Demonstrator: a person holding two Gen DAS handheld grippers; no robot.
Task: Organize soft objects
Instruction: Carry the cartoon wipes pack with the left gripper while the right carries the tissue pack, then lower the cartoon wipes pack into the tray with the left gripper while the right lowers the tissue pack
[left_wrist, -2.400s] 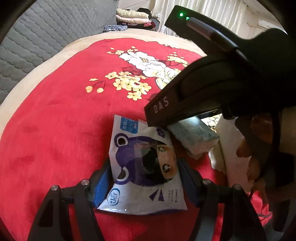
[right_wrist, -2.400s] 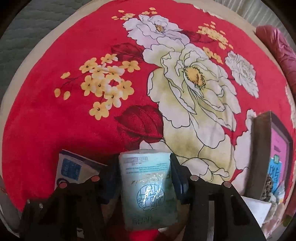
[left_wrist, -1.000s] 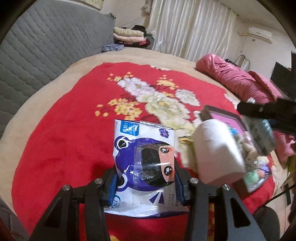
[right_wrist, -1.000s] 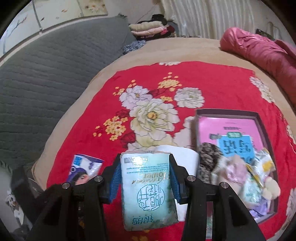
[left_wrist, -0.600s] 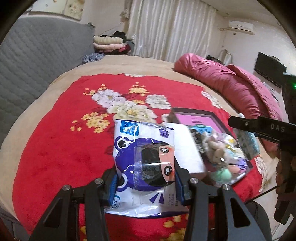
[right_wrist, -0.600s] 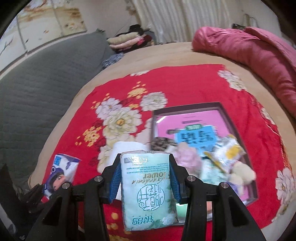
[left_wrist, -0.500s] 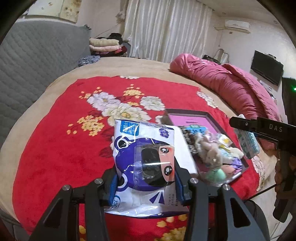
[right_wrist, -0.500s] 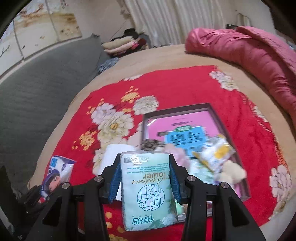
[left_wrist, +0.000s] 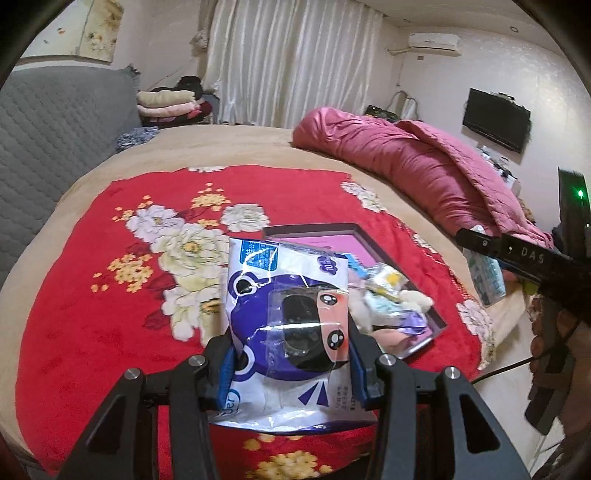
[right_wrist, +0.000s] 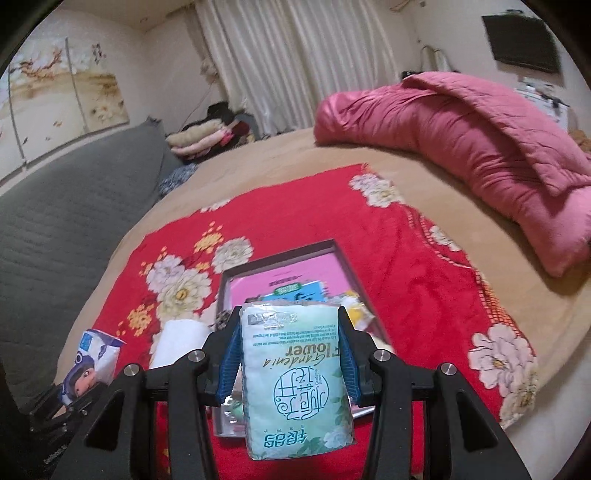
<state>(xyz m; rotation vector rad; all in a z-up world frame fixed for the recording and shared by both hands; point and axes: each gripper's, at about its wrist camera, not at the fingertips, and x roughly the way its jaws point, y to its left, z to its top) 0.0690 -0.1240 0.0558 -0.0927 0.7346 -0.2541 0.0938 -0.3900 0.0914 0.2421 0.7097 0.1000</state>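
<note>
Left gripper (left_wrist: 291, 354), fingers (left_wrist: 227, 369) clamped on a white plastic pack printed with a purple cartoon figure (left_wrist: 288, 325), held above the red flowered blanket (left_wrist: 92, 314). Right gripper (right_wrist: 290, 354), fingers (right_wrist: 229, 354) clamped on a pale green soft tissue pack (right_wrist: 295, 380), held over the dark-rimmed shallow tray with a pink base (right_wrist: 288, 266), already carrying small soft items. White paper roll (right_wrist: 177, 343) just beside the tray.

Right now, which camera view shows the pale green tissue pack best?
The right wrist view. The tissue pack fills the centre there, clamped between the right hand-held gripper's pads with its printed face readable. The left wrist view shows only a sliver of it at the right edge, mostly hidden behind that gripper's body.
</note>
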